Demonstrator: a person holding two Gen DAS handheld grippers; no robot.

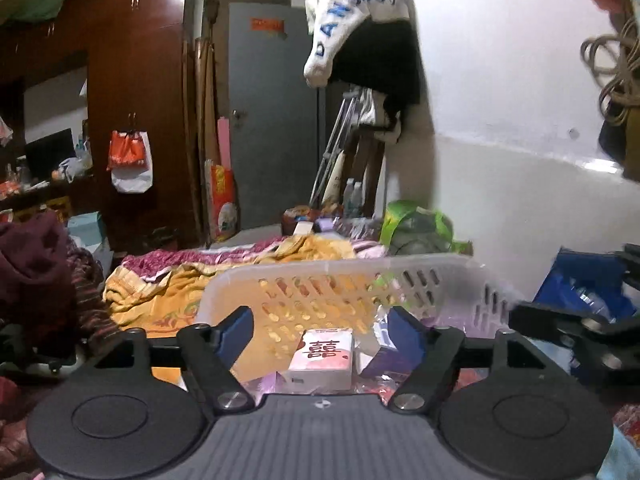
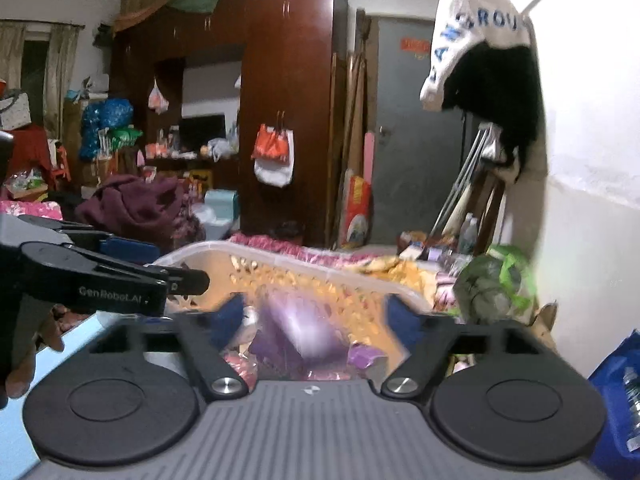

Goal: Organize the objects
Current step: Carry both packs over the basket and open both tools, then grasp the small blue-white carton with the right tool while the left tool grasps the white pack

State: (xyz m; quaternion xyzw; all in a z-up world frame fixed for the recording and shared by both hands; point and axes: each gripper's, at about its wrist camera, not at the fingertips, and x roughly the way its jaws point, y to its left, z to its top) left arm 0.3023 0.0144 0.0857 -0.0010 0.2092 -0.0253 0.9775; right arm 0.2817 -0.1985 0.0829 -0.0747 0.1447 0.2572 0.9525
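Observation:
A white perforated plastic basket [image 1: 340, 276] sits on the bed ahead of both grippers; it also shows in the right wrist view [image 2: 304, 268]. Inside it lie a white and pink box with red characters [image 1: 324, 356] and purple packets [image 2: 296, 332]. My left gripper [image 1: 322, 324] is open over the basket's near side, with the box between and below its blue pads. My right gripper [image 2: 316, 316] is open and empty above the blurred purple packets. The left gripper's body [image 2: 104, 276] shows at the left of the right wrist view.
A yellow and pink blanket [image 1: 180, 284] covers the bed behind the basket. A green bag [image 1: 420, 228] and bottles stand by the white wall at right. A blue bag [image 1: 584, 288] lies at far right. A maroon cloth pile [image 1: 36, 264] lies at left. A wardrobe [image 1: 136, 100] and grey door stand behind.

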